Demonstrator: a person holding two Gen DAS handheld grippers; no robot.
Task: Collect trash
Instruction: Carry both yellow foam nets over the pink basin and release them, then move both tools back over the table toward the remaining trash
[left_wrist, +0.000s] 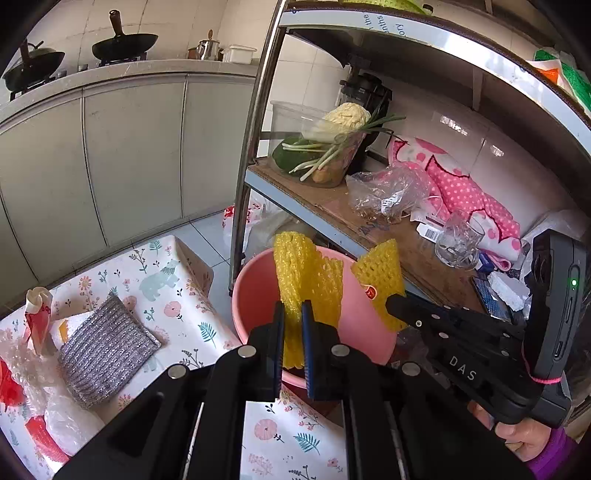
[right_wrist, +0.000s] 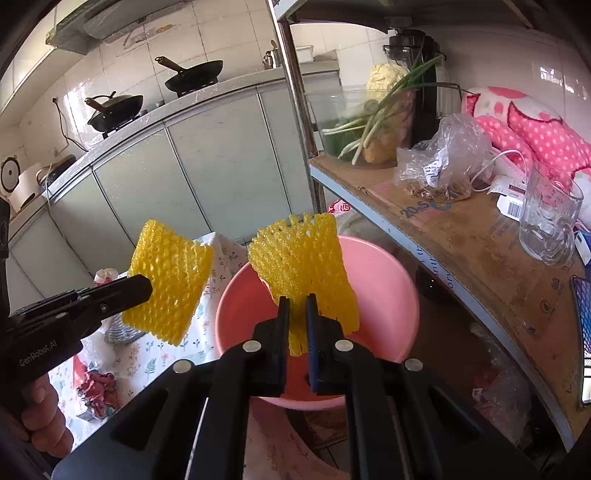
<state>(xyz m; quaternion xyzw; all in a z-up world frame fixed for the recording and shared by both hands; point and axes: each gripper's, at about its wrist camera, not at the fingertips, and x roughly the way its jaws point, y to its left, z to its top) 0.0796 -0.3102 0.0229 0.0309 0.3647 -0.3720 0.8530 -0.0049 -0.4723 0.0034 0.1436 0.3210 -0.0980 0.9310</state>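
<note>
Your left tongs (left_wrist: 293, 308) are clamped on a yellow foam net sleeve (left_wrist: 306, 280), which stands up above the pink bucket (left_wrist: 364, 332), its lower end hanging between the pads toward the bucket's mouth. Your right tongs (right_wrist: 297, 301) are pressed together on a second yellow foam net (right_wrist: 303, 258), also over the bucket, closer to the rim on the shelf side. In the left wrist view the two nets sit side by side above the bucket with a narrow gap between them, so neither piece touches the other.

The bucket stands on the floor, wedged between the floral worktop (left_wrist: 177, 295) and the metal shelf rack (left_wrist: 255, 122). The rack's upright post rises just behind the bucket's far rim, and the lower shelf board (right_wrist: 461, 240) juts out just beside and above the rim on the right-tongs side. A glass mug (right_wrist: 546, 221) stands near that board's front edge.

On the worktop side of the bucket, a grey knitted cloth (left_wrist: 105, 350) lies flat, with crumpled wrappers (left_wrist: 37, 317) beyond it, well apart from the bucket. The open room lies straight above the bucket's mouth, which is unobstructed inside.
</note>
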